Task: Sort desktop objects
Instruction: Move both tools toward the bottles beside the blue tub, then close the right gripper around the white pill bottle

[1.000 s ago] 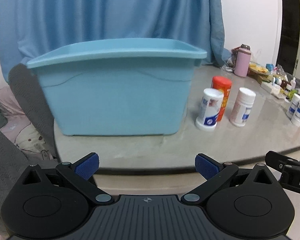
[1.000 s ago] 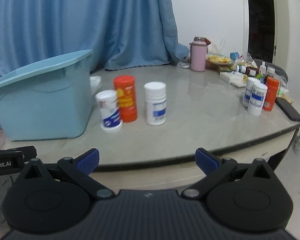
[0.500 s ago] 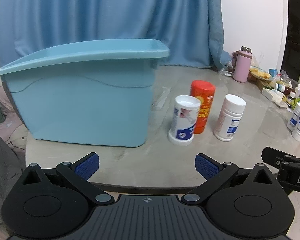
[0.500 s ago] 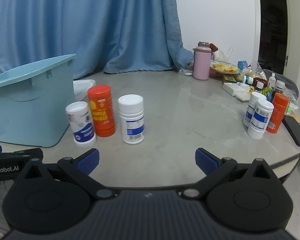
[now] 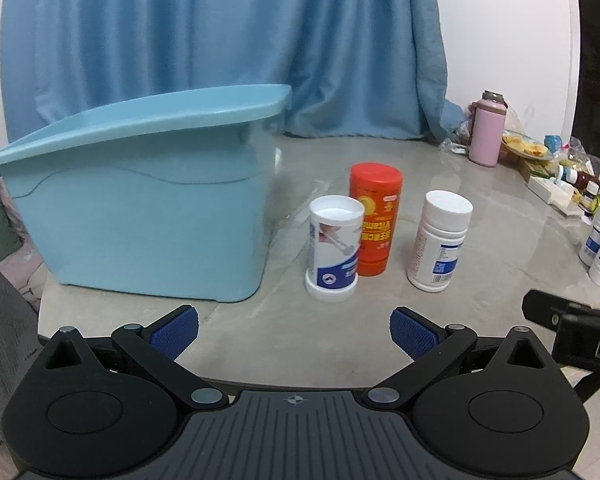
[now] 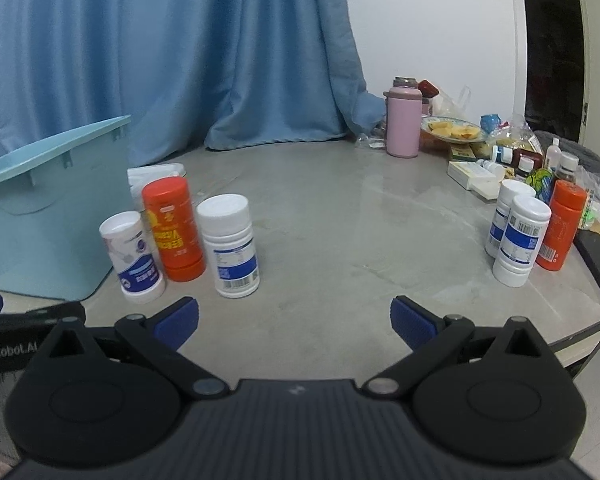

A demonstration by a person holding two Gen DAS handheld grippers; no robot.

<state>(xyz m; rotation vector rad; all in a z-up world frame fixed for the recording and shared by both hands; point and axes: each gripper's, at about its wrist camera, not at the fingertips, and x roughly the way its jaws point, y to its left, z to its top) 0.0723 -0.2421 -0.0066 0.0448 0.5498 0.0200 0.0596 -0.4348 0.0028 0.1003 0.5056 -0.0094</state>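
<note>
- left wrist view: the left gripper (image 5: pixel 294 330) sits low at the near edge of the counter (image 5: pixel 380 312), its blue-padded fingers (image 5: pixel 174 330) spread wide and holding nothing, probably so they can slide around a bottle.
- straight ahead stand three bottles in a tight cluster: an upside-down white bottle (image 5: pixel 334 248) resting on its cap, an orange vitamin bottle (image 5: pixel 374 224) just behind and apparently touching it, also inverted by its label, and a white pill bottle (image 5: pixel 440 246) a little apart to the right.
- the blue bin (image 5: pixel 148 208) stands just left of the cluster, open-topped; it is likely where sorted items go, so its closeness would keep the carry short.
- right wrist view: the right gripper (image 6: pixel 294 320) is likewise spread and empty, aimed at bare counter between the two groups.
- a second group, two white bottles (image 6: pixel 520 240) and an orange bottle (image 6: pixel 562 230), stands well apart at the right, beside a dark phone (image 6: pixel 598 264).
- nothing has been picked up; the upside-down white bottle looks like the nearest target for the left side.
</note>
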